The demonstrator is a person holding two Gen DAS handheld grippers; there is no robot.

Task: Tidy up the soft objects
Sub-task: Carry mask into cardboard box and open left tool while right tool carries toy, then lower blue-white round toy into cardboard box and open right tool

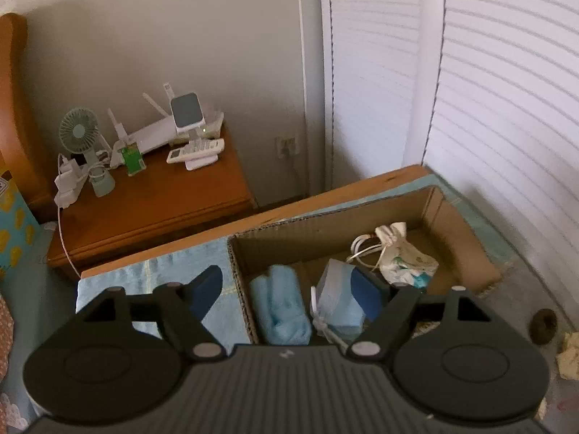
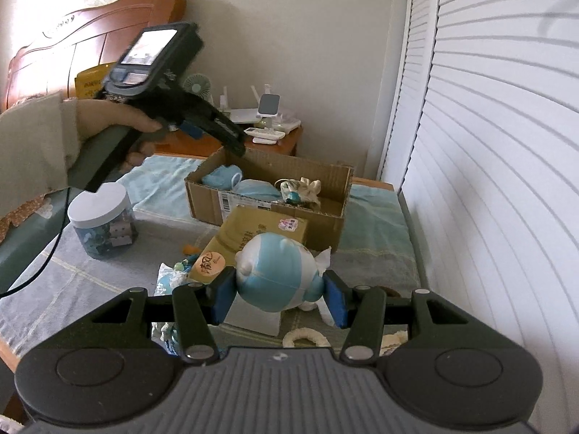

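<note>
An open cardboard box sits on the bed and holds a rolled light-blue towel, a blue face mask and a white printed pouch. My left gripper is open and hovers above the box's near left corner, with nothing between its pads. In the right wrist view the box lies ahead, and the left gripper hangs over its far left rim. My right gripper is shut on a blue and white plush toy, held above the bed.
A jar with a white lid stands on the bed at left. A flat yellow carton lies before the box, with small trinkets and white fabric rings nearby. A wooden nightstand with a fan and gadgets stands behind. Louvred doors run along the right.
</note>
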